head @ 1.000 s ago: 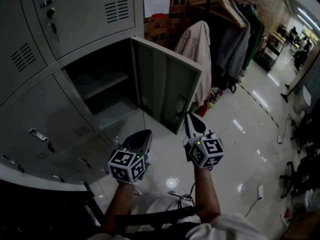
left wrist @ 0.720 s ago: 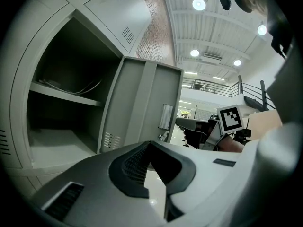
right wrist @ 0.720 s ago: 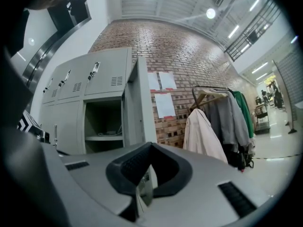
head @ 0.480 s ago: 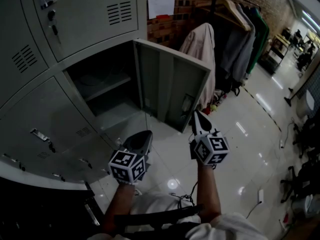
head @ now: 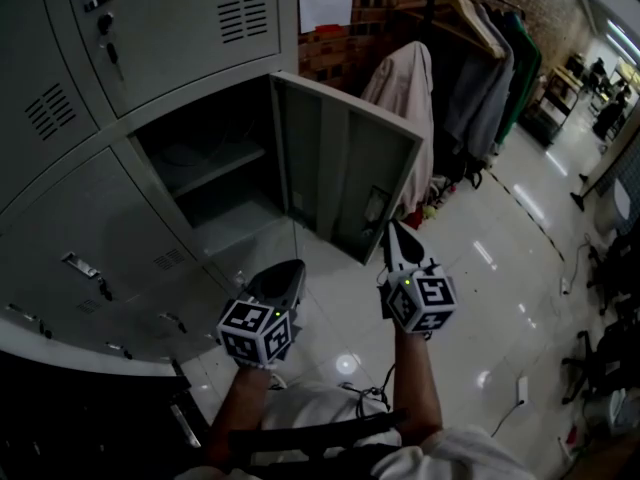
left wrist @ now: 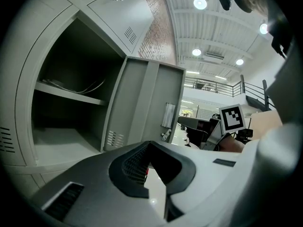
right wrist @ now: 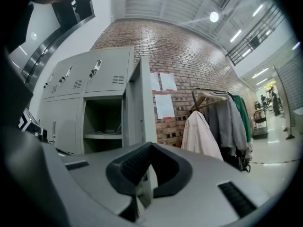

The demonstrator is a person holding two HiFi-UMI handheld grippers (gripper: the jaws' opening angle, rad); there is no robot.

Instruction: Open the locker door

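- The locker stands at the left. Its door is swung out wide, so the job looks done.
- The left tool hangs low in front of the open box. Its jaws are closed and hold nothing, so it seems to be just waiting.
- The right tool is just beside the door's lower edge. It is closed and empty too, maybe ready to push.
- Only the left tool view plainly shows a cord on the shelf.
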